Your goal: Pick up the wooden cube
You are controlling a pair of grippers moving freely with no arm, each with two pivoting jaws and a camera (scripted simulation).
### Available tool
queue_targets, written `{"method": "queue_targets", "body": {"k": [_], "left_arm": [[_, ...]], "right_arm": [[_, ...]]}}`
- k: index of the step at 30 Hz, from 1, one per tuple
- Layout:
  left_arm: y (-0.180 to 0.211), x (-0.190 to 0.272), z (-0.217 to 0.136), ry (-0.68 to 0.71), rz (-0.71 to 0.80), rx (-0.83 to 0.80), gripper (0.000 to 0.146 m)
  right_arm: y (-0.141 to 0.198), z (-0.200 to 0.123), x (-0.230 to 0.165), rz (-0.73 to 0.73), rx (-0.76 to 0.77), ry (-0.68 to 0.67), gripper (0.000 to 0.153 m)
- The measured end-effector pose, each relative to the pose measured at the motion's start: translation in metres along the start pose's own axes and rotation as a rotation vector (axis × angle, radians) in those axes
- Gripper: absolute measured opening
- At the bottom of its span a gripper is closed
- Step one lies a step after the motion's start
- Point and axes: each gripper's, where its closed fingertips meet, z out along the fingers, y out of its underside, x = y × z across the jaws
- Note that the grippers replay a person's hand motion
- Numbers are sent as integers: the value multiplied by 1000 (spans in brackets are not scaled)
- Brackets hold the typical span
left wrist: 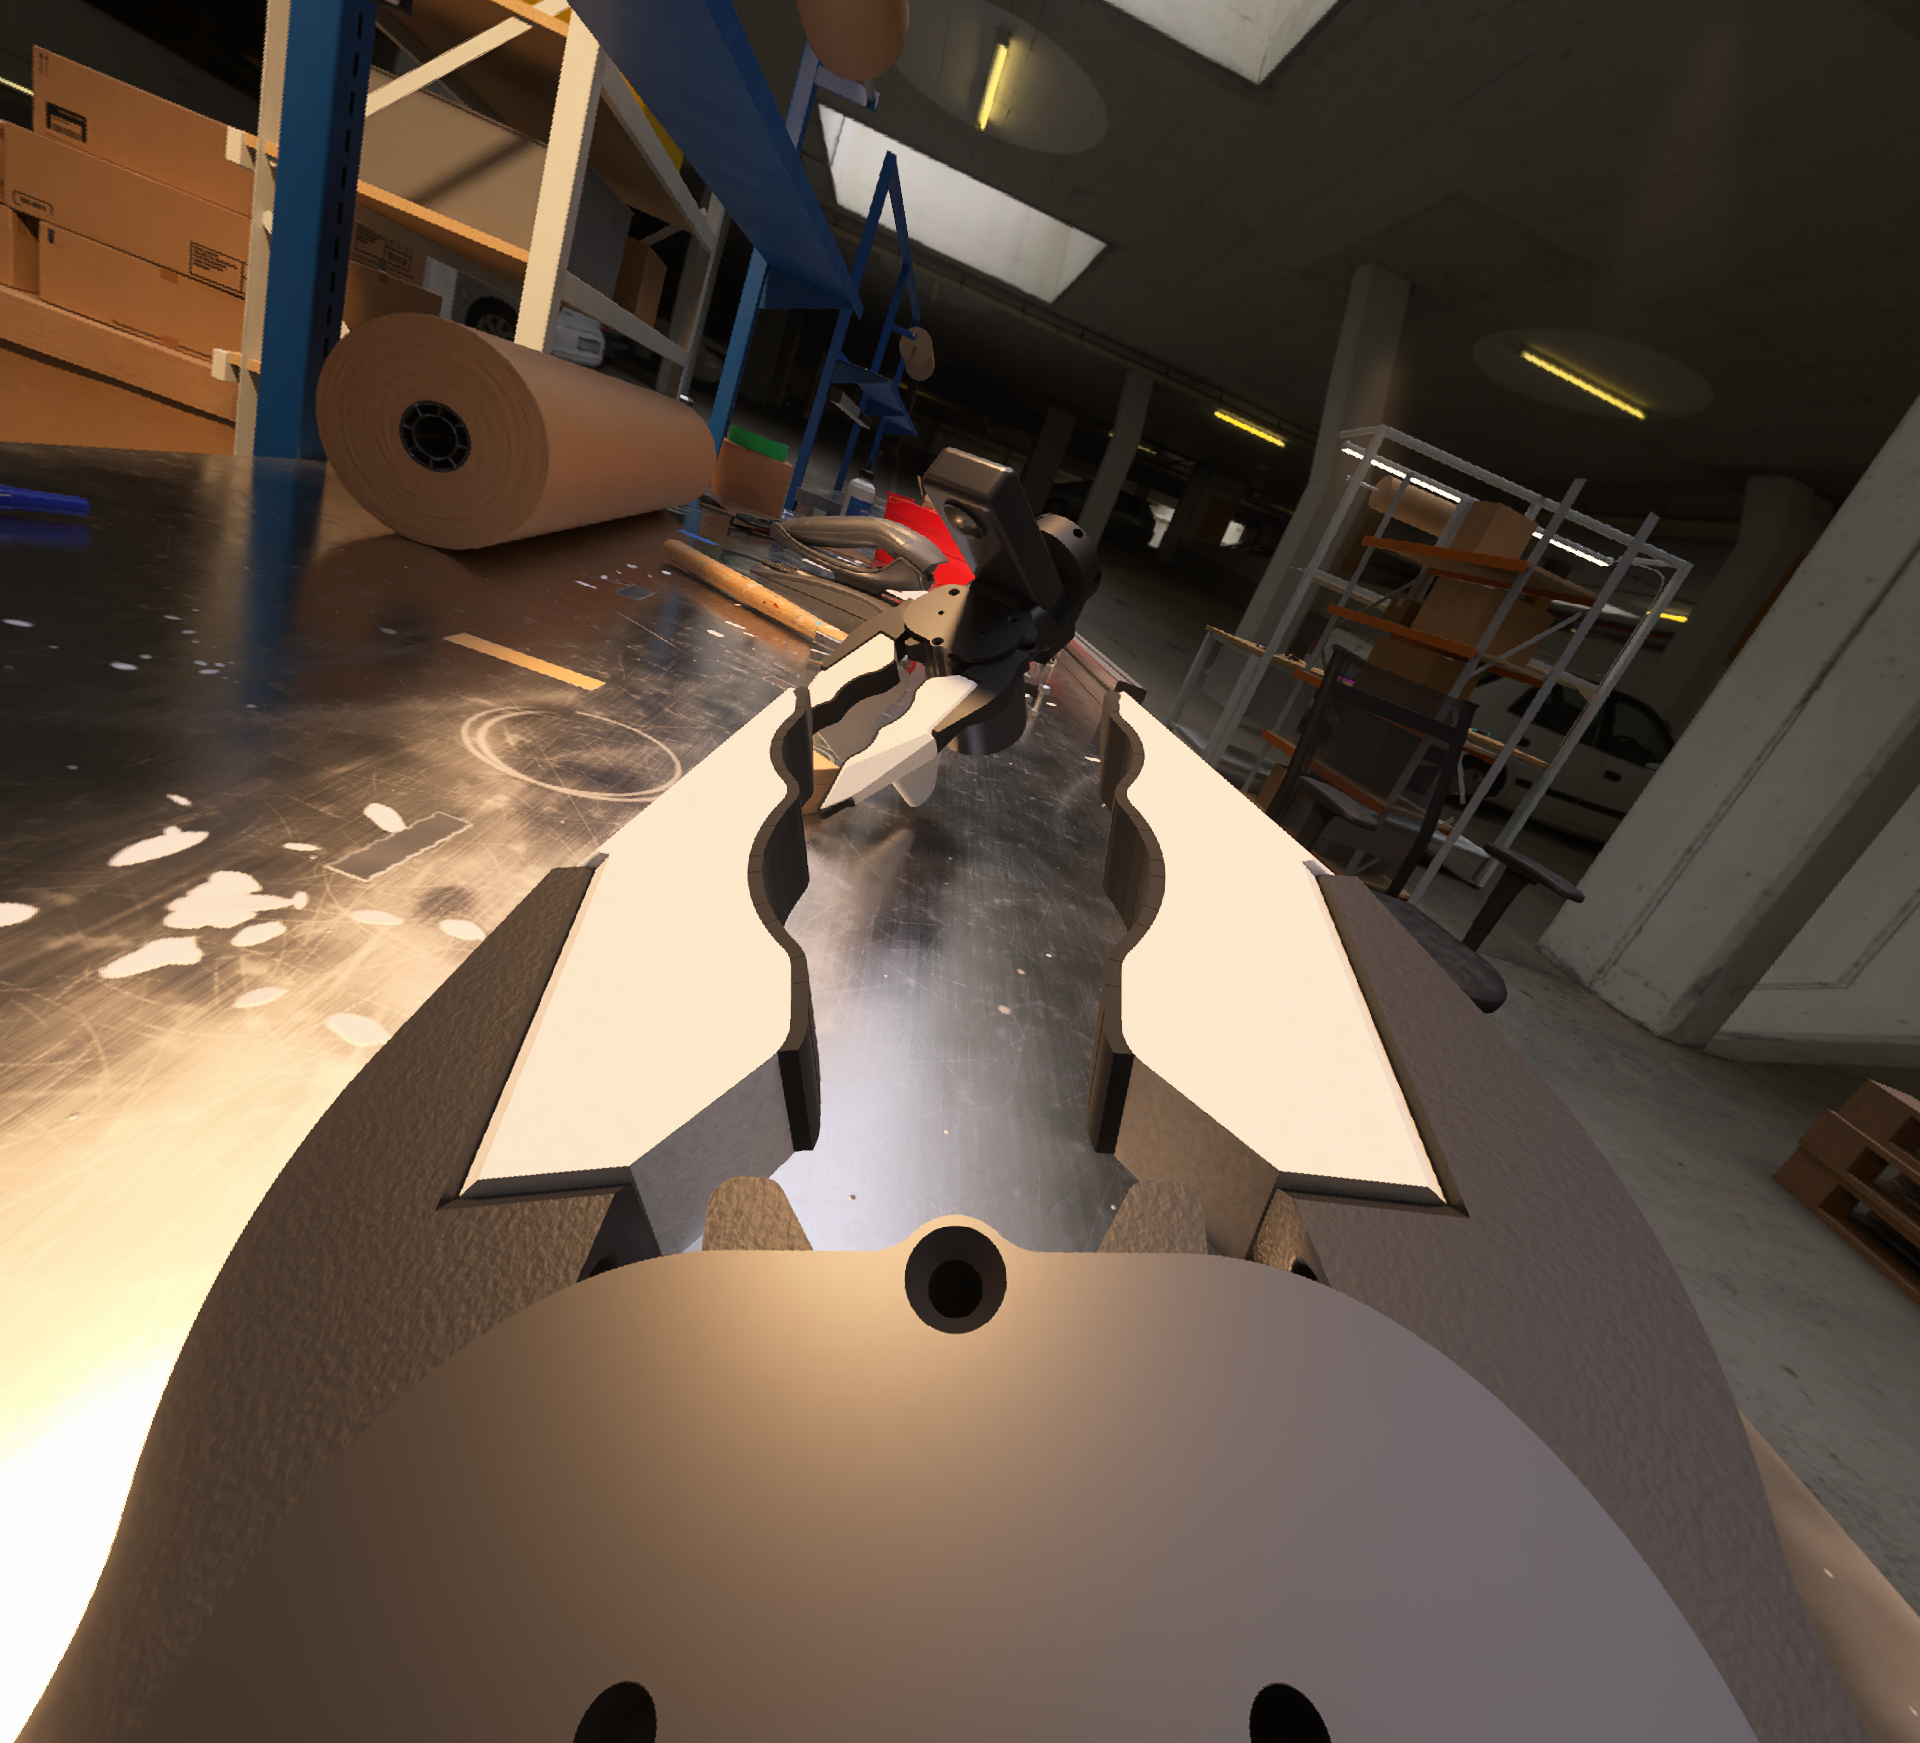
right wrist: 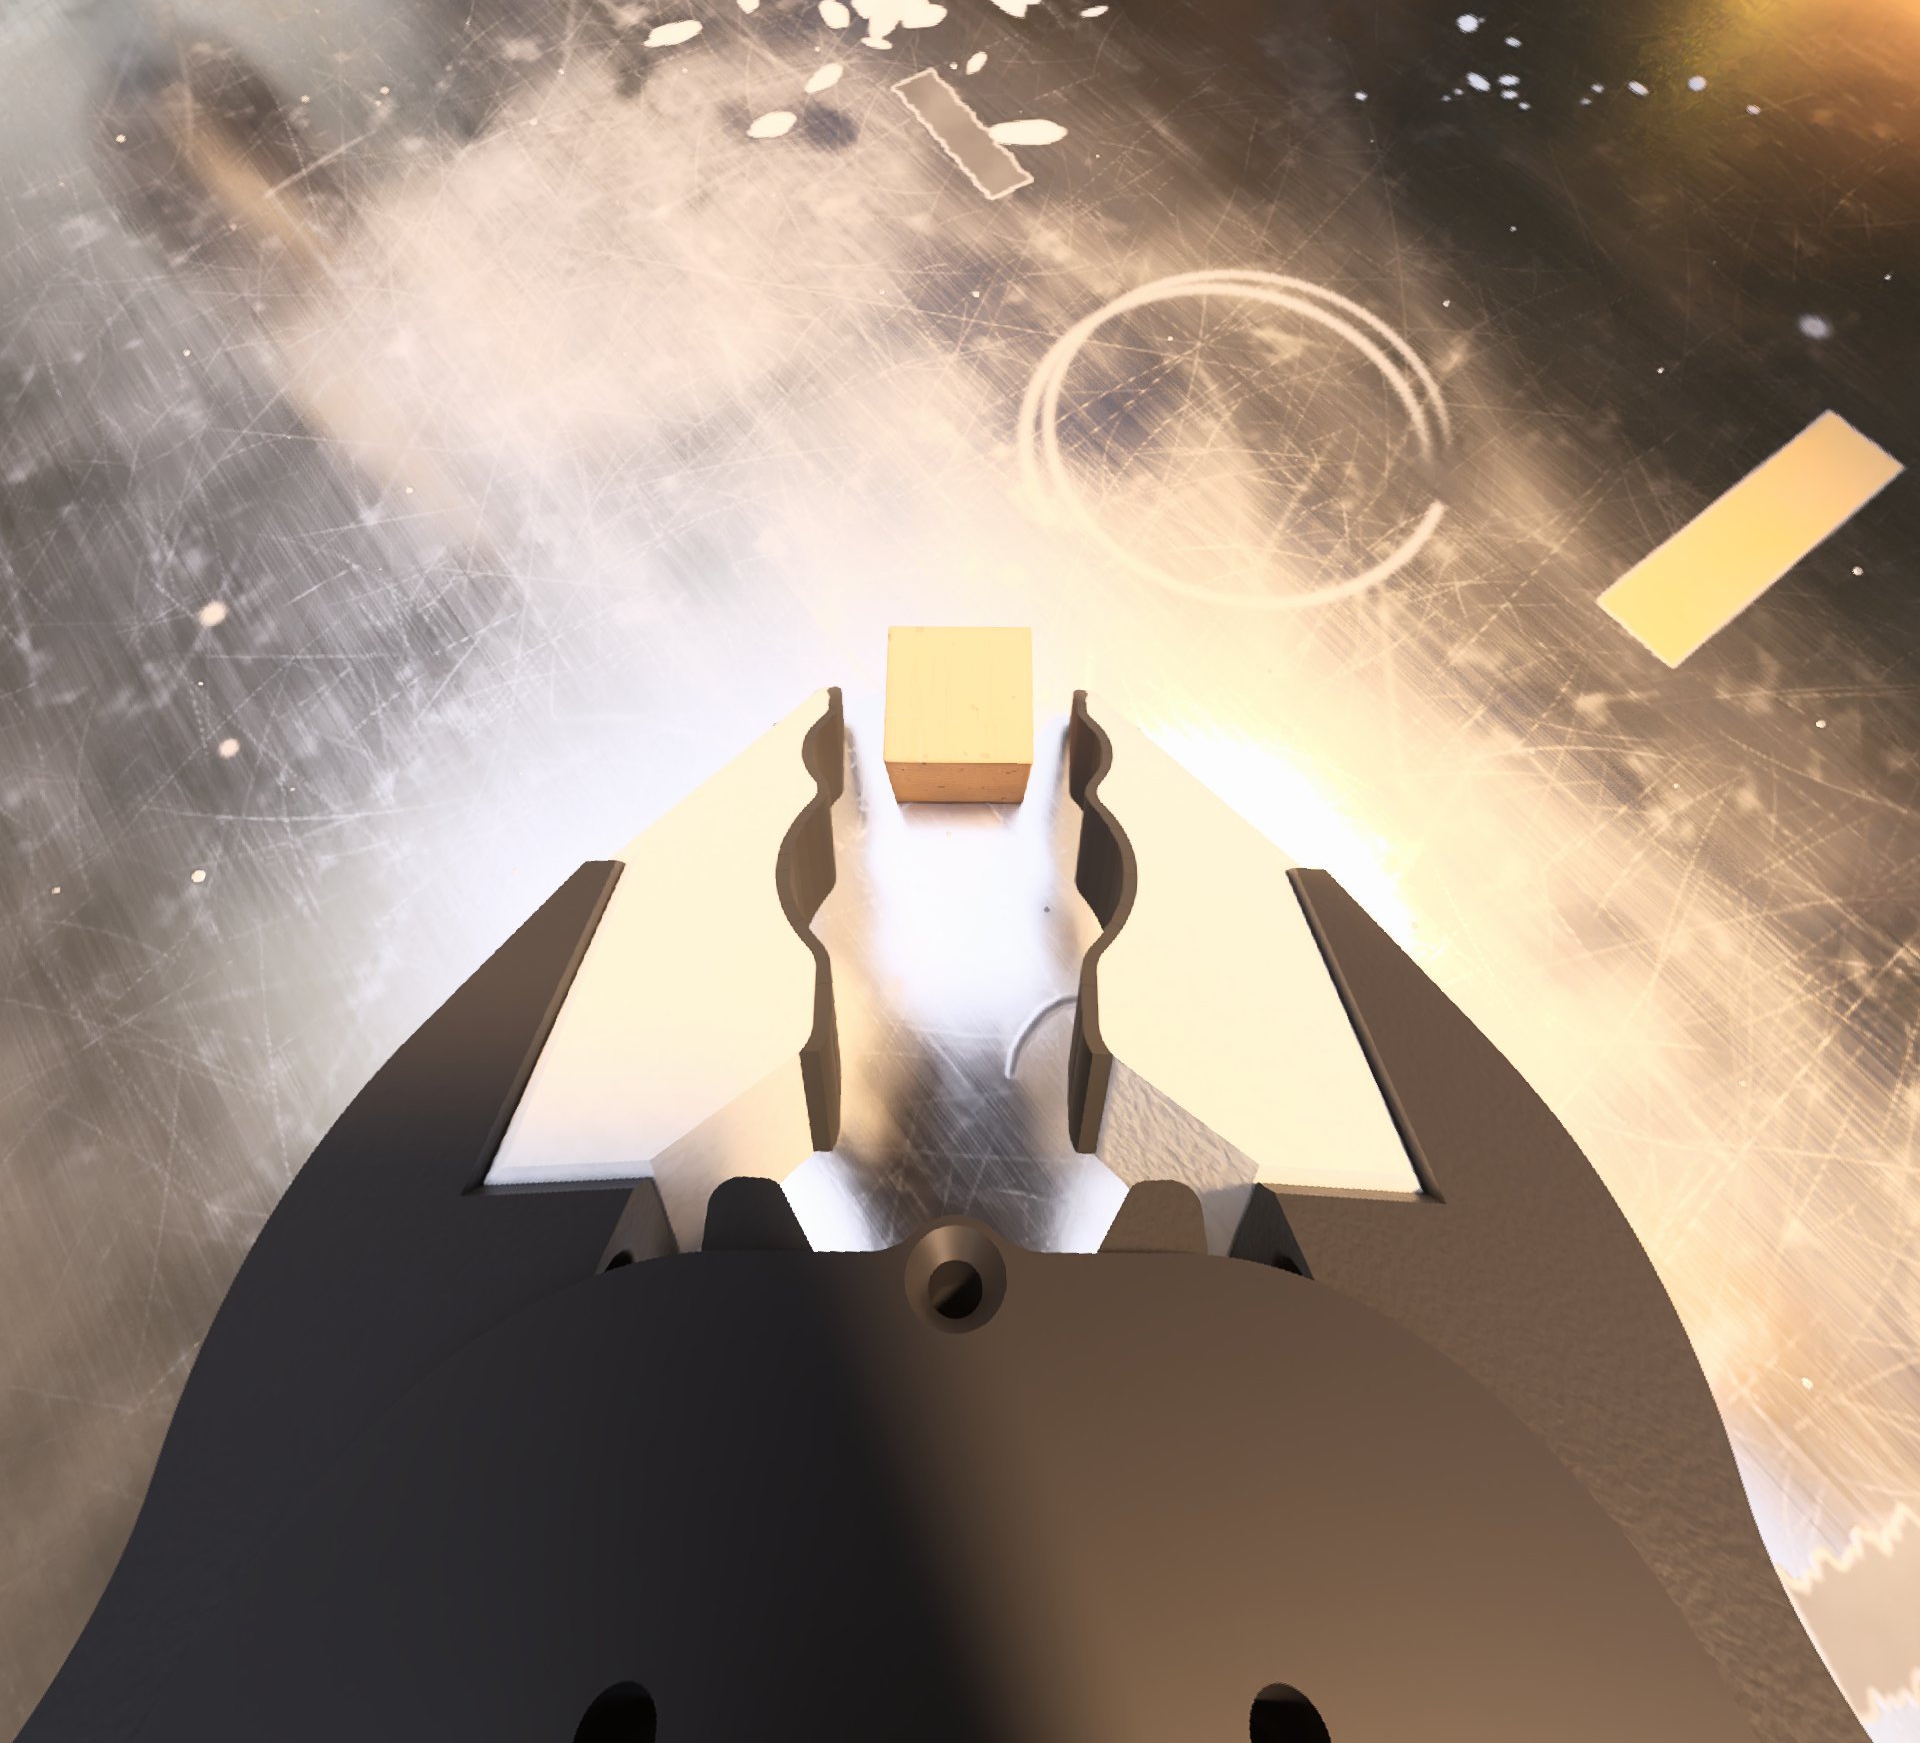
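Observation:
The wooden cube is a small pale block on the scratched metal table. In the right wrist view it sits between the tips of my right gripper, with a narrow gap on each side; the jaws are open and angled down over it. In the left wrist view my left gripper is open and empty, low over the table. Past its tips I see the right gripper tilted down, with a sliver of the cube showing beside my left finger.
A brown paper roll, a blue shelf frame and cardboard boxes stand at the table's back. A wooden handle and tools lie behind the right gripper. The table edge runs on the right, with a chair beyond. A yellow tape strip lies right of the cube.

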Motion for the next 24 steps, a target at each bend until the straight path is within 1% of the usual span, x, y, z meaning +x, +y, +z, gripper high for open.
{"method": "queue_targets", "body": {"k": [2, 5, 12, 15, 20, 24], "left_arm": [[0, 0, 0, 1, 0, 0, 56], [0, 0, 0, 1, 0, -2, 56], [0, 0, 0, -2, 4, -2, 56], [0, 1, 0, -3, 7, -1, 56], [0, 1, 0, -1, 6, -1, 56], [0, 1, 0, -1, 6, -2, 56]], "right_arm": [[0, 0, 1, 8, 0, -1, 35], [2, 2, 1, -5, -18, 6, 29], [2, 1, 1, -15, -18, 19, 28], [-6, -5, 2, -6, 48, 19, 28], [-20, -22, 3, 45, 199, -28, 28], [-28, -27, 1, 36, 254, -25, 28]]}}
